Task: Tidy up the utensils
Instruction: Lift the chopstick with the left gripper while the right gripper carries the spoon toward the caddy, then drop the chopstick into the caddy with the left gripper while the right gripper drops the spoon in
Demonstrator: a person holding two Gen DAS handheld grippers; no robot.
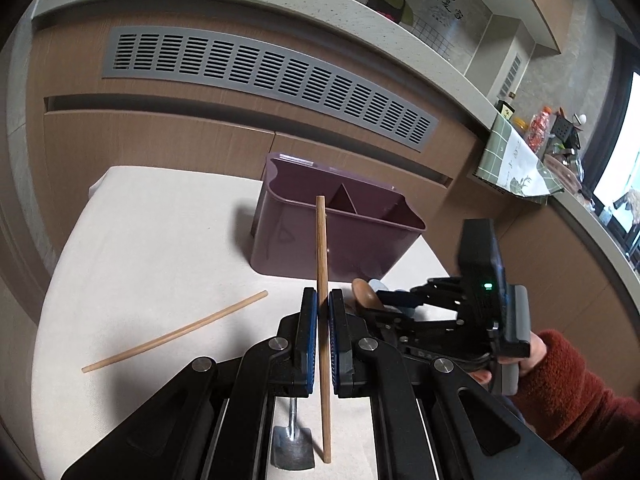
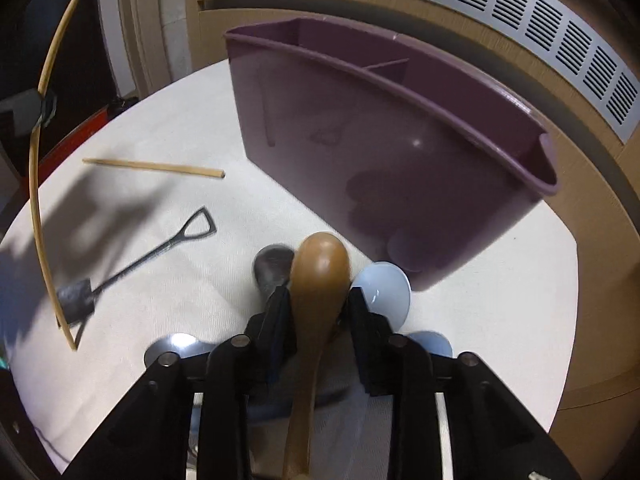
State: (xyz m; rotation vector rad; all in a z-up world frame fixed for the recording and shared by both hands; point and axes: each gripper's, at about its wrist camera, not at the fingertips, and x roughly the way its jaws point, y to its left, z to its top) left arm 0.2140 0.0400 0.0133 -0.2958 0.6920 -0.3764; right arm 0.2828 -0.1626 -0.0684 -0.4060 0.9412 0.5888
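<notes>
A purple utensil caddy (image 1: 332,236) with dividers stands on the white table; it also shows in the right wrist view (image 2: 400,148). My left gripper (image 1: 323,304) is shut on a wooden chopstick (image 1: 322,248), held upright above the table; the same chopstick shows at the left of the right wrist view (image 2: 38,200). A second chopstick (image 1: 176,332) lies on the table (image 2: 156,167). My right gripper (image 2: 318,300) is closed around a brown wooden spoon (image 2: 320,268), in front of the caddy. A small metal shovel-shaped spoon (image 2: 132,264) lies on the table (image 1: 292,444).
A pale blue spoon (image 2: 384,292), a dark grey spoon (image 2: 272,268) and a shiny metal spoon (image 2: 176,346) lie under and beside my right gripper. A wooden cabinet with a grey vent grille (image 1: 264,76) stands right behind the table (image 1: 152,240).
</notes>
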